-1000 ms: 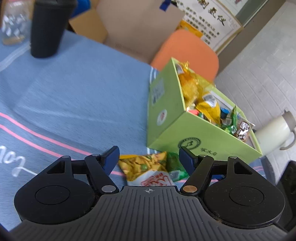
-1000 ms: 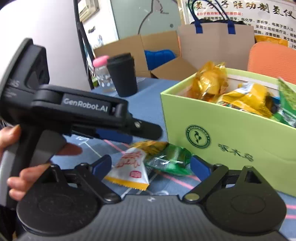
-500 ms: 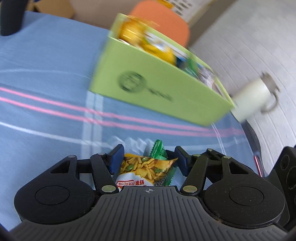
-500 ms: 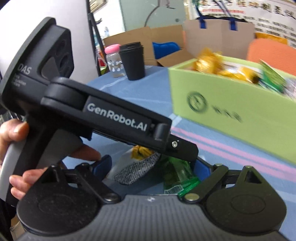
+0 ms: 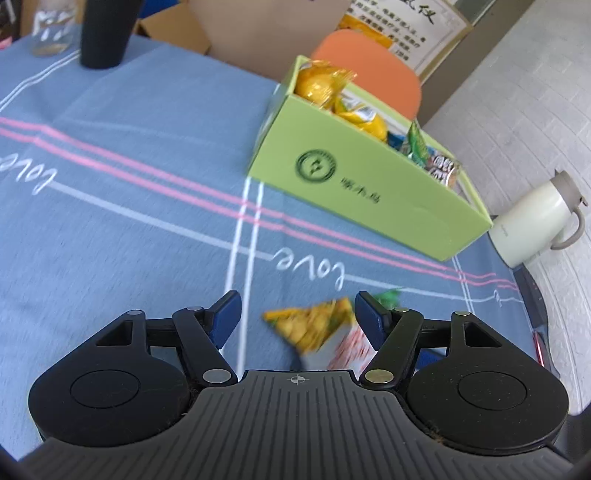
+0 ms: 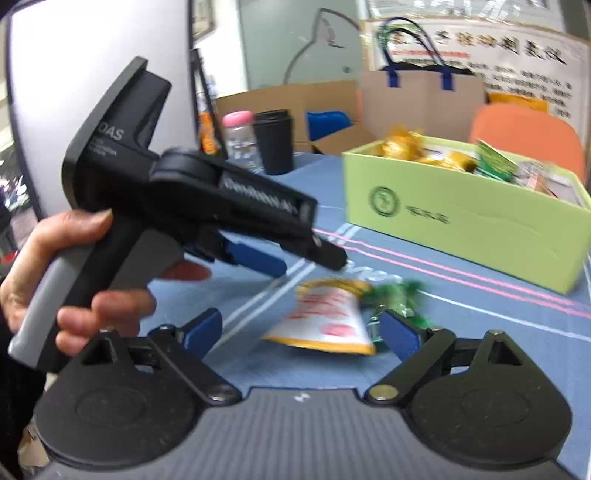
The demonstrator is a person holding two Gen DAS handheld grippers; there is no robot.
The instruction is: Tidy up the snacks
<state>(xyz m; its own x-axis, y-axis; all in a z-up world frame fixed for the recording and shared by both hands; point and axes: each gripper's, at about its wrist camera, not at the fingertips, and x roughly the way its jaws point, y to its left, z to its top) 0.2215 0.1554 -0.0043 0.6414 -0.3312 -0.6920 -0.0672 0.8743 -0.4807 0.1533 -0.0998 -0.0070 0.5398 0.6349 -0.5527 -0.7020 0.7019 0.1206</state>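
**Snack packets lying loose between two pairs of tongs**

A yellow snack packet is lying on the table between the fingers of the left tongs, nearer the right-hand finger, with a green packet poking out just behind that finger. The jaws of the left tongs are opening, and neither pad is pressing on the packet. In the right wrist view, the same yellow packet and green packet are sitting side by side on the cloth between the fingers of the right tongs, whose jaws are standing wide apart and gripping nothing. A hand is holding the left tongs by their handle, tilted down toward the packets.

A blue tablecloth with pink and white stripes and the word "love" is covering the table. A light green box, already filled with wrapped snacks, is standing well apart from the packets, farther along the cloth. A black cup and a clear bottle are standing at the far edge, a cream jug is sitting beyond the box, and an orange chair, cardboard boxes and a paper bag are filling the room behind.

The yellow packet is showing a white and red printed end and a picture of mixed nuts or peas; both packets are blurred.
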